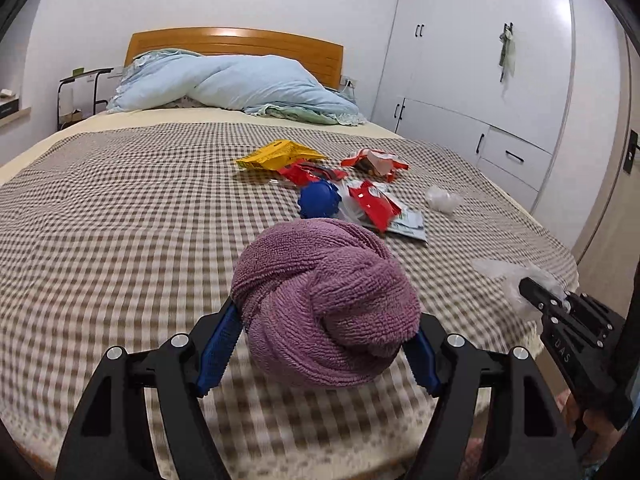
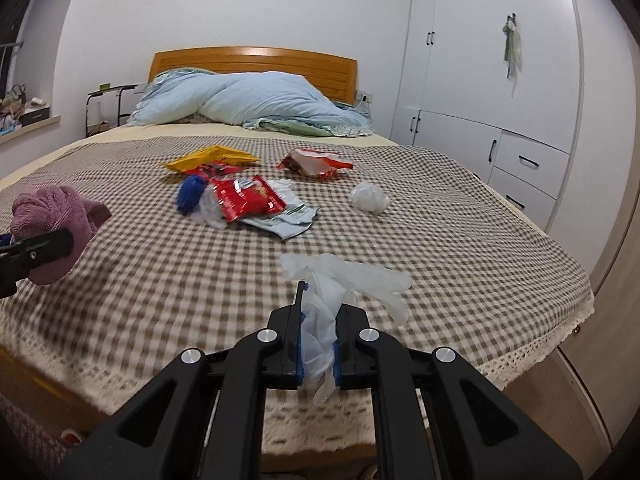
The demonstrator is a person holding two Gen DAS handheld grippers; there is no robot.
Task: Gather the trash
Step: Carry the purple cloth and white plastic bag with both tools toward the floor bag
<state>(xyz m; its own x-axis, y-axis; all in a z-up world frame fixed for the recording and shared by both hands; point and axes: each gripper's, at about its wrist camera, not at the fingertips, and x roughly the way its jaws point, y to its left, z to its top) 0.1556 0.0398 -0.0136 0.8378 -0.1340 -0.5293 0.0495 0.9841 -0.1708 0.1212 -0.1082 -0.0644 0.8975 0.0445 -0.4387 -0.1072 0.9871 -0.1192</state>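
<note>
While the left gripper [image 1: 328, 344] stands spread wide around a rolled purple towel [image 1: 324, 304], its blue pads press the towel's two sides, so it grips the bundle. The towel is thick looped terry, twisted into a rounded knot, held just above the checked cover [image 1: 120, 220] near the bed's foot.

The right gripper [image 2: 318, 344] is nearly closed, its jaws pinching a thin, clear plastic glove [image 2: 344, 280]. The glove's limp fingers splay out at 12 and 1 o'clock from the tips, and a crumpled tail hangs down between the pads.

From the right wrist view, the remaining trash lies farther up the bed. At 11 o'clock sit a blue cap [image 2: 190, 194], a glossy red wrapper [image 2: 246, 198] and a pale foil packet [image 2: 288, 220], overlapping in a heap. Behind them lies a flat yellow bag [image 2: 208, 158]. At 12 o'clock is a torn red bag [image 2: 314, 162], and at 1 o'clock a white crumpled wad [image 2: 370, 198]. The cover is a brown-and-cream gingham weave with a lace edge.
</note>
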